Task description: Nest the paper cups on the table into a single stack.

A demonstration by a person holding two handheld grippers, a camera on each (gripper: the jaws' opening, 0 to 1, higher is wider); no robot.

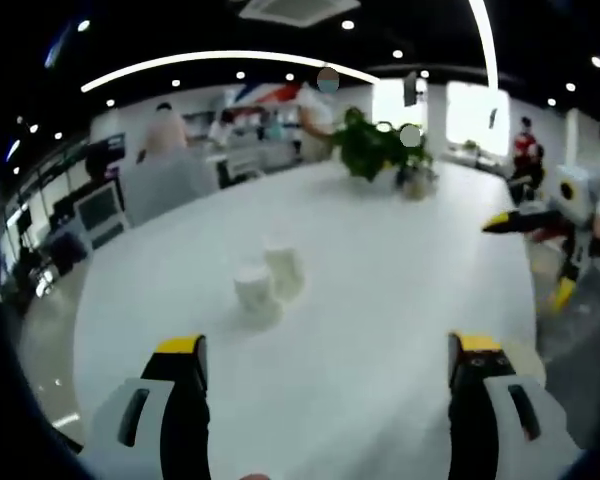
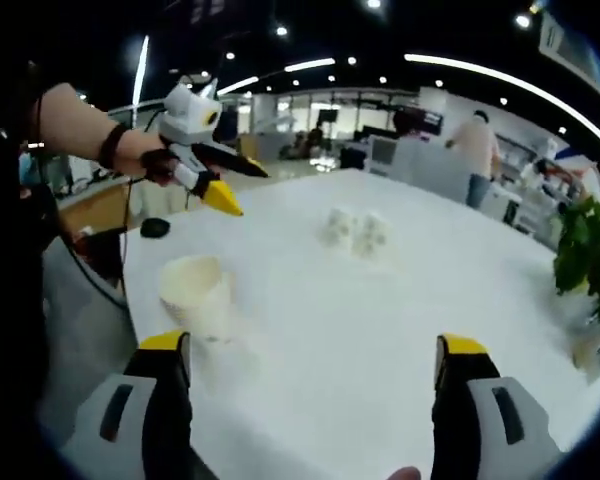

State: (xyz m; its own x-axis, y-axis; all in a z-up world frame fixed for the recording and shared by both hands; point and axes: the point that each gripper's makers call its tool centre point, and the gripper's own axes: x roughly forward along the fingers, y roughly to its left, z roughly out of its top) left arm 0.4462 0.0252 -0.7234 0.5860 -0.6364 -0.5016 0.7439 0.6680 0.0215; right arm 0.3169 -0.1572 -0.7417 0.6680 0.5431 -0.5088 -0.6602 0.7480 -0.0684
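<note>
Two white paper cups [image 1: 255,290] [image 1: 283,268] stand close together on the white table [image 1: 390,290], ahead of my left gripper [image 1: 328,345], which is open and empty. In the right gripper view the same pair [image 2: 337,225] [image 2: 370,232] sits mid-table, and a larger-looking cup [image 2: 195,295] stands upright just beyond the left jaw of my right gripper [image 2: 312,343], open with nothing in it. The left gripper [image 2: 242,188] hangs above the table's far left edge, jaws apart. The right gripper [image 1: 525,262] shows at the table's right edge.
A potted plant [image 1: 380,145] [image 2: 590,250] stands at one end of the table. People, desks and monitors [image 1: 100,210] fill the office behind. A small dark object [image 2: 155,228] lies on a side desk past the table edge.
</note>
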